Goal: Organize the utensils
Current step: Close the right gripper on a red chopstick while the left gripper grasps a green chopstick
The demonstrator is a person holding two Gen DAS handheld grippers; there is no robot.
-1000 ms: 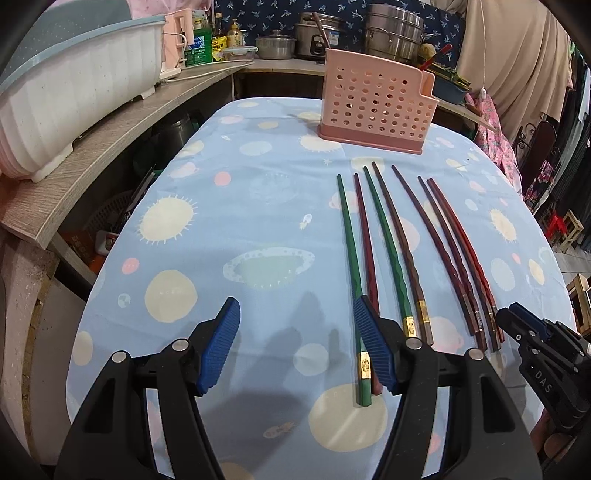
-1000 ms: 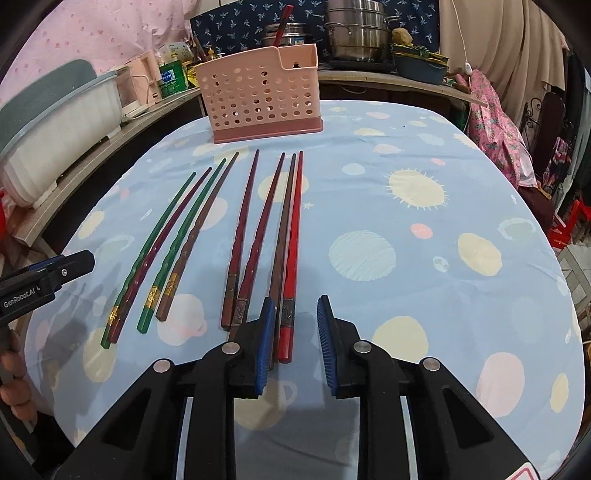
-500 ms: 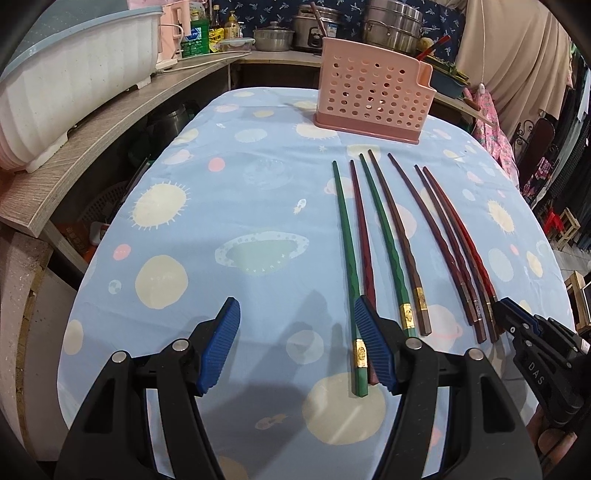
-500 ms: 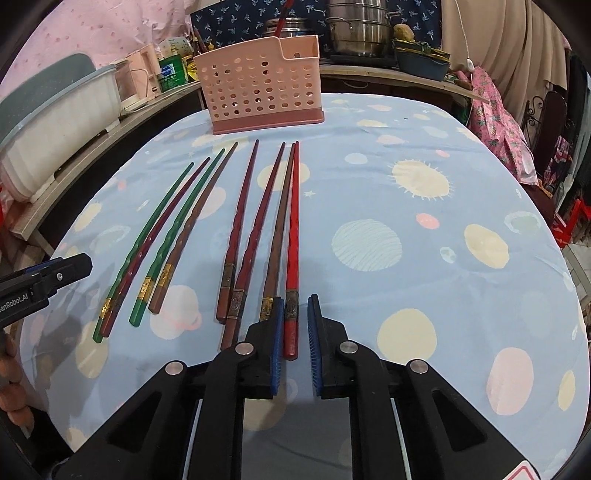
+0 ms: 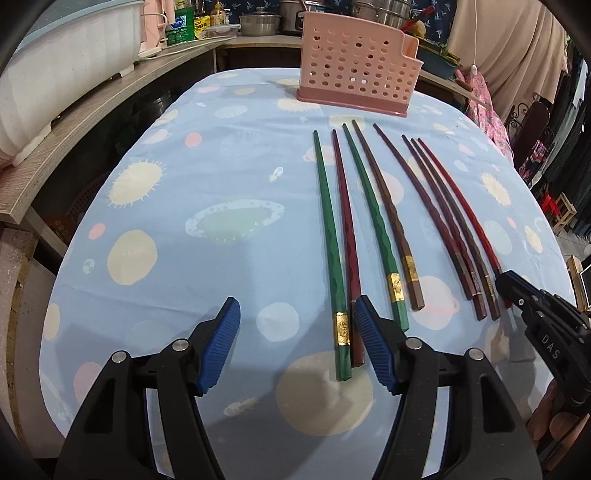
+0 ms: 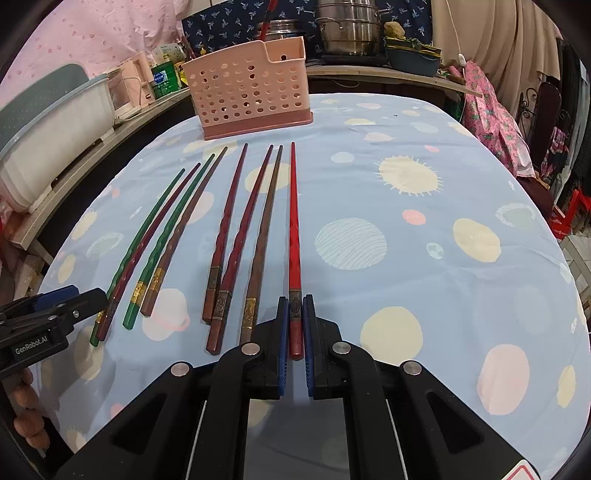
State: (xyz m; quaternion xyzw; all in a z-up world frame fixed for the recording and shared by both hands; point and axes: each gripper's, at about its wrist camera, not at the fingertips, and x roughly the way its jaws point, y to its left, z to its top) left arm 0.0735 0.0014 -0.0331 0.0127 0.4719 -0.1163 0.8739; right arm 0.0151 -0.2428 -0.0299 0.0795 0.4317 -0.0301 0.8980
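Several chopsticks lie side by side on the blue planet-print tablecloth. In the right wrist view my right gripper is shut on the thick end of the bright red chopstick, the rightmost of the row. My left gripper stands open low over the cloth; the leftmost green chopstick and a dark red chopstick end between its pads, close to the right pad. A pink perforated utensil holder stands upright at the table's far end, also seen as the pink holder.
A wooden counter with a white tub runs along the left. Pots and bottles crowd the back shelf. Cloth and furniture stand off the table's right edge.
My right gripper's jaws closed onto the red chopstick's end. My left gripper sank and drew nearer the green and dark red chopsticks, still open.
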